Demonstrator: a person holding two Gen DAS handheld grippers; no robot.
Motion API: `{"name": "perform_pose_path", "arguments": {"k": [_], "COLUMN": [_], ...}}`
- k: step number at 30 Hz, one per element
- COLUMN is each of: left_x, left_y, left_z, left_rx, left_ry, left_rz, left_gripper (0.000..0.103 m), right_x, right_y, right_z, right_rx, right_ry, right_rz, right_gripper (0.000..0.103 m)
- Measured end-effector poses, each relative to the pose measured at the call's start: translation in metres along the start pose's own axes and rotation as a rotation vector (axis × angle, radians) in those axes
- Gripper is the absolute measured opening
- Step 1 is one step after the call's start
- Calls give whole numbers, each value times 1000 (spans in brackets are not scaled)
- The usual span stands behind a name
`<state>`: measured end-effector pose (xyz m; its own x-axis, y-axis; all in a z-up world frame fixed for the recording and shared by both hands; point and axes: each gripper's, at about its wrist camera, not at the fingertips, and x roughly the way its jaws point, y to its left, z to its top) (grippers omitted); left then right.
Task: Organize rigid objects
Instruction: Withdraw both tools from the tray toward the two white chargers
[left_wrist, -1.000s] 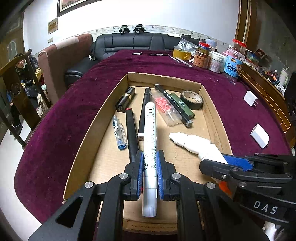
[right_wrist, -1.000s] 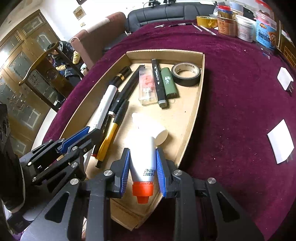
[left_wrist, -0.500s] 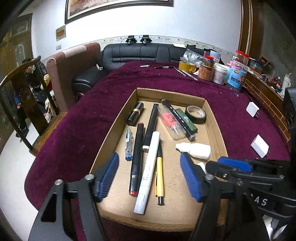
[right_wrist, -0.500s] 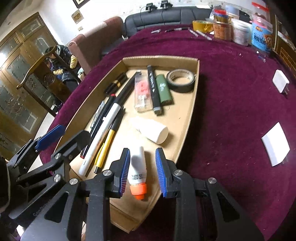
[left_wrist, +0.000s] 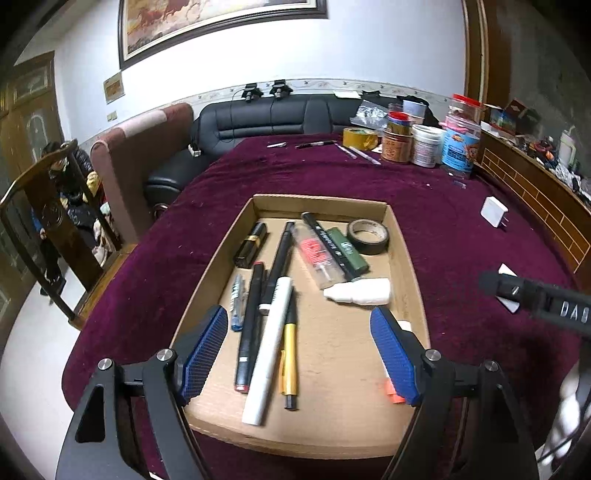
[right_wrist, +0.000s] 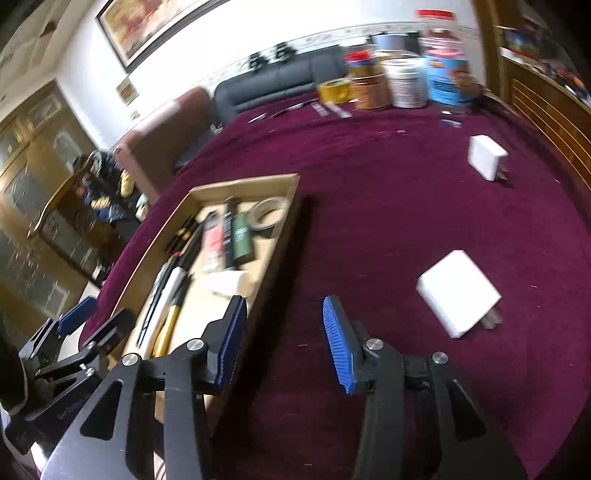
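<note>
Left gripper (left_wrist: 299, 354): jaws spread wide apart, holding nothing, hanging over the near end of the cardboard tray (left_wrist: 410, 273) at the bottom of the left wrist view.
Right gripper (right_wrist: 284, 341): jaws apart and empty, low in the right wrist view, one blue pad over the tray's right wall, the other over the purple tablecloth (right_wrist: 388, 206).
White pen (left_wrist: 267, 349): lies lengthwise in the tray, centre of the left view, just beside a yellow pen (left_wrist: 290, 354) on its right and a black marker (left_wrist: 250, 326) on its left.
White bottle (left_wrist: 358, 291): on its side in the tray, right of centre.
Tape roll (left_wrist: 368, 236): flat in the tray's upper right corner.
Orange-capped tube (left_wrist: 393, 393): mostly hidden behind the left gripper's right pad.
White adapter (right_wrist: 458, 297): on the cloth, right of the right gripper, well apart from the tray.
</note>
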<state>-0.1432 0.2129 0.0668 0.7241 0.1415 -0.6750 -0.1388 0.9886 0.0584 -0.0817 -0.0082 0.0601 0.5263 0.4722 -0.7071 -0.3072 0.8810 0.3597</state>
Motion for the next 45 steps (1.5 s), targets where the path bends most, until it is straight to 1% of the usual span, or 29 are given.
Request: {"name": "perform_pose_path", "arguments": {"k": [7,13,16,18,19,20,23,24,26,29,31,35,41,45], "left_x": [-6,-8,-6,-3,0,2,16,20,30,42,49,62,71,75], "left_y": [-34,-72,-95,-109,-119,-126,-153,-161,-178,-195,-203,-211,-206,-205], "left_z": [8,16,21,23,23,23,22,23,23,24,24,22,22,23], "left_rx": [63,113,141,154,164,170,184,184,190,185,157,130,101,99], "left_ry": [-5,12,33,55,72,84,146,160,187,210,231,266,281,293], "left_rz": [-8,-52,-110,-151,-181,-201,-279,-295,-306,-313,-329,-336,-320,-312], "left_gripper": [75,75,77,80,80,80,80,80,80,80,80,80,80,80], "right_x": [-24,-44,-55,-62,-65,-68,-70,-70,-68,-65,-61,-44,-7,23], "right_y": [-57,-104,-130,-145,-152,-158,-174,-179,-186,-194,-199,-205,-214,-211], "right_z": [7,11,13,13,12,11,9,9,11,21,33,62,110,140], "right_rx": [109,177,217,241,253,264,284,291,297,293,281,220,139,56], "right_ry": [-58,-97,-120,-133,-139,-145,-142,-138,-132,-121,-112,-104,-90,-59], "right_rz": [-37,-73,-93,-103,-110,-118,-126,-127,-130,-133,-142,-183,-227,-317], "right_gripper": [41,41,42,46,49,51,51,51,51,51,51,50,51,51]}}
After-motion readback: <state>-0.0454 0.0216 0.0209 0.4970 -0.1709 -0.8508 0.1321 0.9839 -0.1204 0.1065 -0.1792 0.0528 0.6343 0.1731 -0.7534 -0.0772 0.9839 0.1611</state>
